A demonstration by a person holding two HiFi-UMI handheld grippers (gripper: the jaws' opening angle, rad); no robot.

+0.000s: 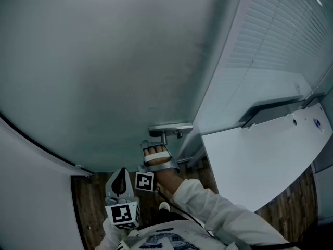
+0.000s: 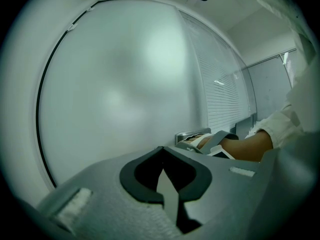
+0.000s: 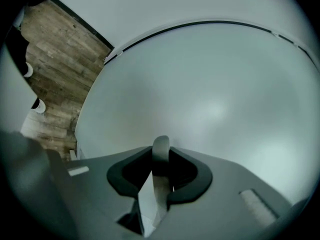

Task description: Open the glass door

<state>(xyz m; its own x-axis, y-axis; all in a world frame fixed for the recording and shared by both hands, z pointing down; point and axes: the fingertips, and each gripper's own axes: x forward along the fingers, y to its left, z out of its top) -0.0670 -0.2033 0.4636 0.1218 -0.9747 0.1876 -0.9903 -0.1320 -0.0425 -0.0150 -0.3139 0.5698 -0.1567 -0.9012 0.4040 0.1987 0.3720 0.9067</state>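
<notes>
Frosted glass door (image 1: 104,61), pale grey-green, metal handle (image 1: 170,128) at edge

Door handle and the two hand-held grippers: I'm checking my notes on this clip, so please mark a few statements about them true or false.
1. The right hand-held gripper is closed on the metal door handle. True.
2. The left hand-held gripper grips the handle too. False: its jaws are together with nothing between them, and it hangs below and short of the handle.
3. The door is frosted glass. True.
4. The floor is carpeted. False: it shows wood planks.
</notes>
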